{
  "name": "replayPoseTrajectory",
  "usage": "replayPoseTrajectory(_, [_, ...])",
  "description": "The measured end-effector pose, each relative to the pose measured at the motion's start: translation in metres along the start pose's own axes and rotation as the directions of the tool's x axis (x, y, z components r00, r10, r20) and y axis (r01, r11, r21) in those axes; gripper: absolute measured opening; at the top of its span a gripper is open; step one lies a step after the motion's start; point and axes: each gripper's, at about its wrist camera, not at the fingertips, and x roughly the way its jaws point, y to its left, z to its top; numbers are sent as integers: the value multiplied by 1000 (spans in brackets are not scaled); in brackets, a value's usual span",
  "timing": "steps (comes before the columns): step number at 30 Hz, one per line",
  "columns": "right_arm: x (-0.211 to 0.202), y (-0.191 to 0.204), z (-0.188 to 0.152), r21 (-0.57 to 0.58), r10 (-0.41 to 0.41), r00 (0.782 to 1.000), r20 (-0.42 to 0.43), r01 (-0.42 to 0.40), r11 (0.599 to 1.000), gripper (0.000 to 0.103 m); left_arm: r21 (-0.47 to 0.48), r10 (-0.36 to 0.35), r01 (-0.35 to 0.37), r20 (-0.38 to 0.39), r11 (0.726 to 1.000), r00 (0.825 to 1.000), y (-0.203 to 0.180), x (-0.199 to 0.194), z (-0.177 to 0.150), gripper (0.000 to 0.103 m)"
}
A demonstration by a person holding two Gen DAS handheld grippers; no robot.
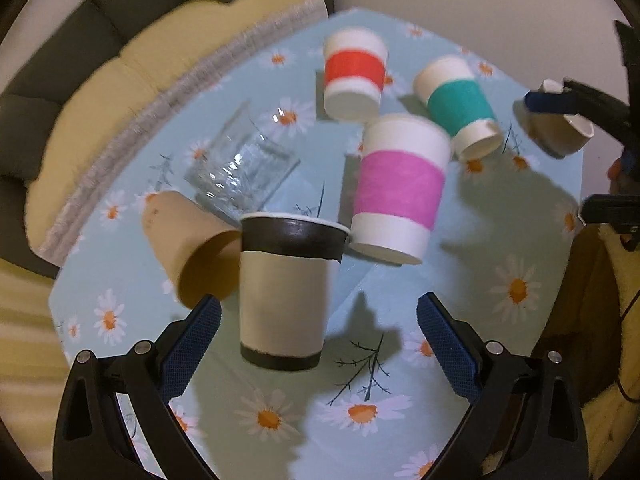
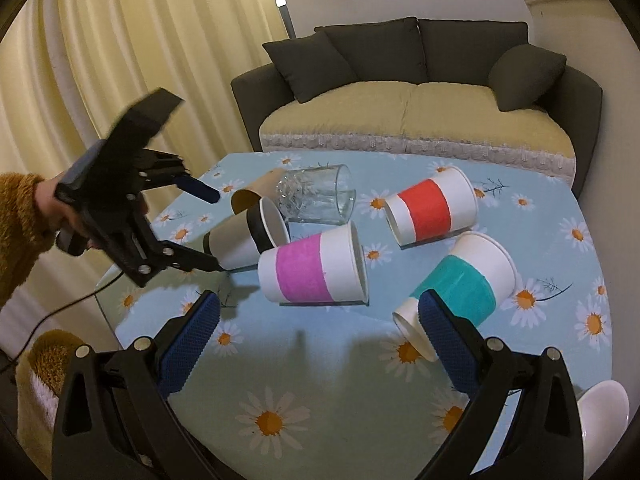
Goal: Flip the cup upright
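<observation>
Several cups lie on their sides on the daisy tablecloth (image 2: 320,368). A beige cup with black bands (image 1: 286,292) (image 2: 244,240) lies between the fingers of my open left gripper (image 1: 318,320) (image 2: 216,232), not clamped. Beside it lie a plain brown cup (image 1: 188,246) (image 2: 256,192), a clear glass (image 1: 240,168) (image 2: 320,198), a pink-banded cup (image 1: 396,188) (image 2: 314,268), a red-banded cup (image 1: 354,74) (image 2: 432,212) and a teal-banded cup (image 1: 460,106) (image 2: 460,284). My right gripper (image 2: 318,320) is open and empty, its right finger next to the teal cup's base.
A dark sofa with a yellow cover (image 2: 416,116) stands behind the table. Cream curtains (image 2: 100,60) hang at the left. A white object (image 2: 604,412) sits at the table's near right edge. The left view shows my right gripper's finger (image 1: 552,102) over a small tan cup (image 1: 556,134).
</observation>
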Motion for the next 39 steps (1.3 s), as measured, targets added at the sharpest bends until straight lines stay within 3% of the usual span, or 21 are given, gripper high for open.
replayPoseTrajectory(11, [-5, -2, 2, -17, 12, 1000, 19, -12, 1000, 98, 57, 41, -34, -134, 998, 990, 14, 41, 18, 83])
replayPoseTrajectory(14, [-7, 1, 1, -31, 10, 1000, 21, -9, 999, 98, 65, 51, -42, -148, 997, 988, 16, 45, 20, 65])
replayPoseTrajectory(25, [-13, 1, 1, -19, 28, 999, 31, -27, 999, 98, 40, 79, -73, -182, 997, 980, 16, 41, 21, 63])
replayPoseTrajectory(33, [-21, 0, 0, -10, 50, 997, 55, -49, 999, 98, -144, 58, -82, -164, 986, 985, 14, 8, 9, 63])
replayPoseTrajectory(36, [-25, 0, 0, -1, 60, 996, 67, -60, 998, 98, -257, 7, -41, -131, 966, 991, 7, -7, 0, 63])
replayPoseTrajectory(39, [-32, -1, -2, 17, 77, 994, 81, -79, 997, 98, -396, -37, -4, -96, 918, 995, -4, -20, -12, 63])
